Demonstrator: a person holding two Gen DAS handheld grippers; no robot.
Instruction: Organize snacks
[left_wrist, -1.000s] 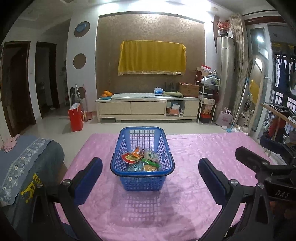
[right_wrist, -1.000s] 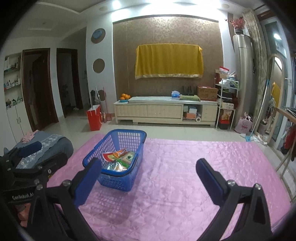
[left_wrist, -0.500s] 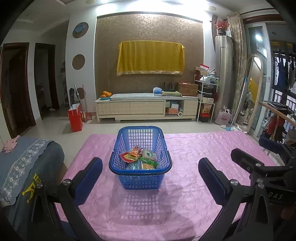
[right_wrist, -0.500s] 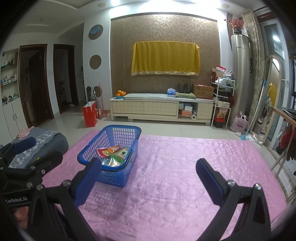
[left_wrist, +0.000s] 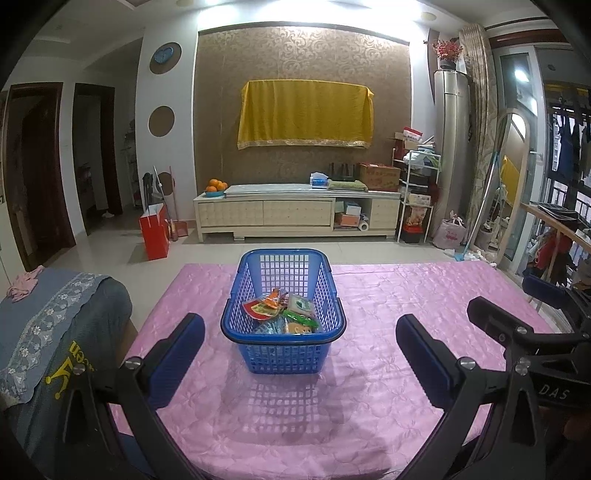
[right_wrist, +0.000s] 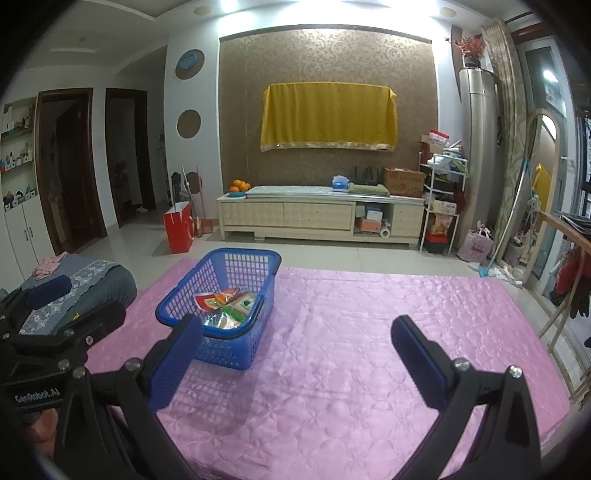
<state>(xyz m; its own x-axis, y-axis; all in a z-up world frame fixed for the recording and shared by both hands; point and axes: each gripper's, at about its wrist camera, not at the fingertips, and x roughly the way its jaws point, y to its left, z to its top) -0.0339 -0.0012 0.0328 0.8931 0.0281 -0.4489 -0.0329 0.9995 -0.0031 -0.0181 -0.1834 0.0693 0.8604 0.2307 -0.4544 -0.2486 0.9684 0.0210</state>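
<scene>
Standing on a pink quilted cover (left_wrist: 388, 295) that dresses the table: one blue plastic mesh basket (left_wrist: 283, 354), upright, rectangular, dark handle folded down along its rim. In the left wrist view it sits centred, ahead of the fingers; in the right wrist view the same basket (right_wrist: 236, 347) lies toward the left, partly behind that gripper's left fingertip.

Contents of basket: a loose heap of snack packets (left_wrist: 282, 314), several overlapping, in red, orange, green and silver wrappers; the count cannot be told. The same packets (right_wrist: 229, 304) show through the open top in the right wrist view.

Left gripper (left_wrist: 300, 338): blue-padded fingers spread wide, nothing between them, held above the cover short of the basket, one pad to either side of it in the frame. No contact with the basket.

Right gripper (right_wrist: 296, 338): fingers likewise spread wide and empty, over bare pink cover to the right of the basket. Its black frame also appears at the right edge of the left wrist view, and the left gripper's frame at the left edge of the right wrist view.

Surroundings: grey chair cover with lace trim (left_wrist: 48, 332) beside the table at left; cream TV cabinet (left_wrist: 295, 216) against the far wall, bowl of oranges (left_wrist: 216, 185) on its left end; yellow cloth (left_wrist: 304, 114) hung above; red paper bag (left_wrist: 154, 230) on the floor.
</scene>
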